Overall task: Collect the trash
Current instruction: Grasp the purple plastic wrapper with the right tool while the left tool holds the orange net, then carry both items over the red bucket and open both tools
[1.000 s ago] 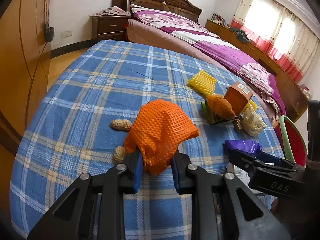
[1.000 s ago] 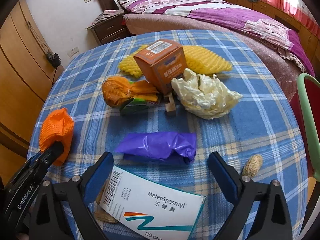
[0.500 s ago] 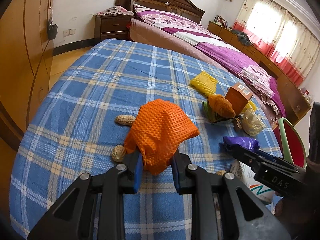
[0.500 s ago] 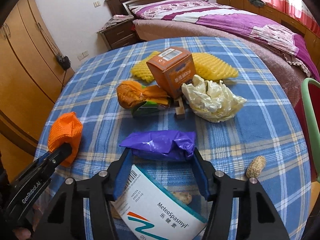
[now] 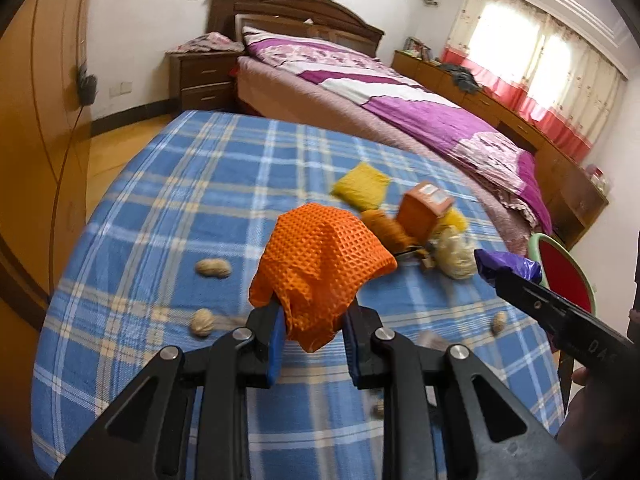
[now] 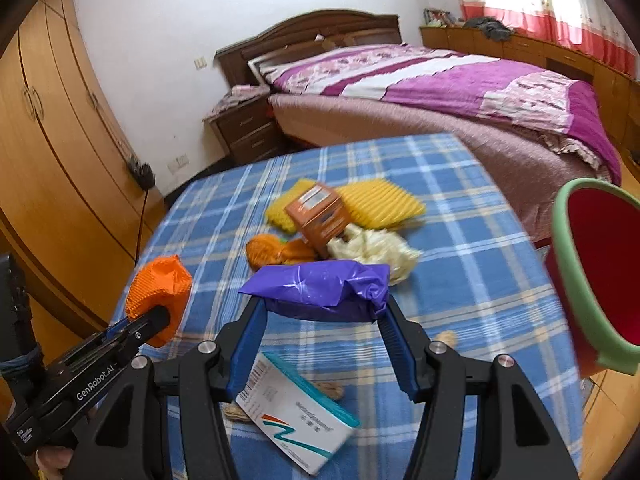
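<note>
Right wrist view: right gripper (image 6: 322, 308) holds the purple plastic bag (image 6: 320, 286), fingers (image 6: 248, 344) clamped on its two ends, clear above the table (image 6: 460, 264). The jaws have just been closing, bag between them. Bag is crumpled, glossy film; judged light, limp and slippery, so a hold across the bunched middle suits it better than one on loose edges. Left gripper (image 5: 314, 336) pinches the lower folds of the orange foam net (image 5: 320, 264), soft and springy. Red bin (image 6: 600, 272) sits near at right.
</note>
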Tool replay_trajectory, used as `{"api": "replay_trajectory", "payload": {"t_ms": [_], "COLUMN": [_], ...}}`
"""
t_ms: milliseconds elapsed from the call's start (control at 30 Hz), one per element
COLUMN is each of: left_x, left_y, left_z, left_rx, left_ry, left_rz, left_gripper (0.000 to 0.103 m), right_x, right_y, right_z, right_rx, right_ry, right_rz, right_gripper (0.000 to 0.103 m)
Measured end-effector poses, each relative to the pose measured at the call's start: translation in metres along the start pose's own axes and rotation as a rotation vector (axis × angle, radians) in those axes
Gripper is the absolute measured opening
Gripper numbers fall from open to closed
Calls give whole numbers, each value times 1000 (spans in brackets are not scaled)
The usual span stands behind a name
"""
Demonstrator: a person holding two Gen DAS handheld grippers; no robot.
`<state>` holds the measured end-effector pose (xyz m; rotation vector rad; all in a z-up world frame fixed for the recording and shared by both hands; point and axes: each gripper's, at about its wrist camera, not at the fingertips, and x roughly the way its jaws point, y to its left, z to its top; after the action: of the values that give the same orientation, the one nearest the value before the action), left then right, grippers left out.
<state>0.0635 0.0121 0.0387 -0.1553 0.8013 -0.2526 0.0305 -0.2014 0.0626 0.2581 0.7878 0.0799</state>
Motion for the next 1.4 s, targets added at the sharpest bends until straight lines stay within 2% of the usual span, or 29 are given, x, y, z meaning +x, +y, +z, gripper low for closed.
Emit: {"api": "replay_trajectory", "payload": {"t_ms": [367, 733, 1133, 1400], "left_x": [-3, 11, 44, 68], "left_y": [-71, -155, -252, -302], "left_z": [15, 20, 11, -1], "left_rx": [111, 262, 416, 496], "left_ry": [12, 47, 94, 136], "left_rz": [-108, -203, -290, -315], "left_gripper": [25, 25, 25, 25], "right_x": [-56, -92, -107, -105], "right_y": [-53, -123, -204, -260], "right_z": [9, 7, -12, -25], "right_rx": [87, 208, 352, 444], "right_ry": [-119, -186, -200, -178], "right_rz": [-71, -167, -252, -304], "right_gripper": [60, 60, 60, 61]}}
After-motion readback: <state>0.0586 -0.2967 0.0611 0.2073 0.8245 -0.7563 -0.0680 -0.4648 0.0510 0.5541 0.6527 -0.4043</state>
